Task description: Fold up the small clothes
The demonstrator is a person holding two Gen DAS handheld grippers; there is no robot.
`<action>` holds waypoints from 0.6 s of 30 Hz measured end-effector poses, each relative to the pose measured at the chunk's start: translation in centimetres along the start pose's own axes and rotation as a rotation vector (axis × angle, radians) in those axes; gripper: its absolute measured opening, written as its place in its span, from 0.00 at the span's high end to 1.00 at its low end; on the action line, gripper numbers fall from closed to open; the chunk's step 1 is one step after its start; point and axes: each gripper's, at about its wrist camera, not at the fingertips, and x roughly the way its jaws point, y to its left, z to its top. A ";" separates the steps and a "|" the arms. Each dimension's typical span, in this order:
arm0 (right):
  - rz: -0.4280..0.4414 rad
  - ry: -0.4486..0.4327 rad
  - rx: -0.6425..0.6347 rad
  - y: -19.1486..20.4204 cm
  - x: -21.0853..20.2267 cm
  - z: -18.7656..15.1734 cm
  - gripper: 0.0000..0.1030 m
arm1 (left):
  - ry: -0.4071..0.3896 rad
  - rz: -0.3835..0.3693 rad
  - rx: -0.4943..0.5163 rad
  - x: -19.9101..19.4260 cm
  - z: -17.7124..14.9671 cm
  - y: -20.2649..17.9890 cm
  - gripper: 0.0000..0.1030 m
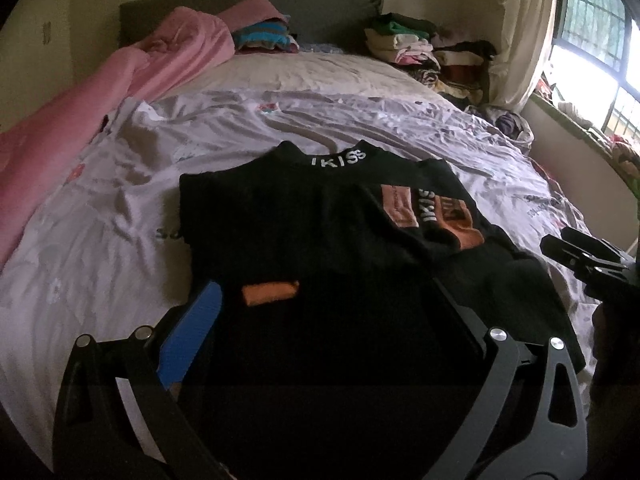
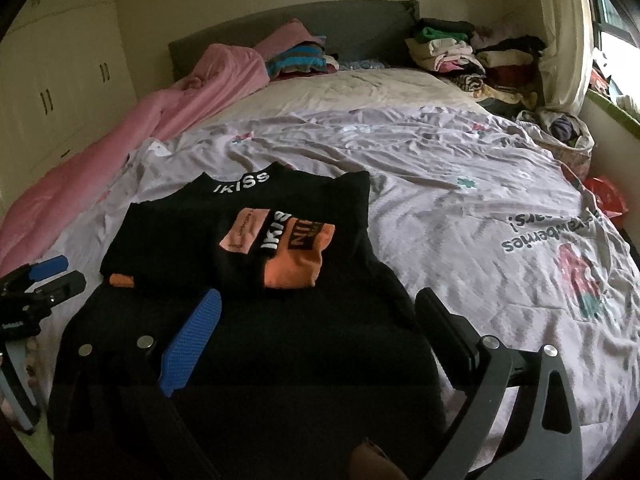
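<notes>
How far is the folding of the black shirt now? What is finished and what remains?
Done: the black shirt lies flat on the bed sheet, both sleeves folded in, one orange cuff lying across the chest. In hand: nothing; the left gripper and right gripper both stand open above the hem. Left: probably folding the lower part up toward the collar, then setting it with the folded piles.
</notes>
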 end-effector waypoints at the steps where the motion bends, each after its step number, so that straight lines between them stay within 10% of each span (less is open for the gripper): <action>1: 0.001 0.003 -0.006 0.0 -0.3 -0.2 0.06 | 0.007 -0.005 -0.007 -0.2 -0.3 0.2 0.09; 18: -0.015 0.099 -0.037 -1.6 -2.3 -4.8 0.06 | 0.101 0.061 -0.040 -2.3 -5.4 2.4 0.09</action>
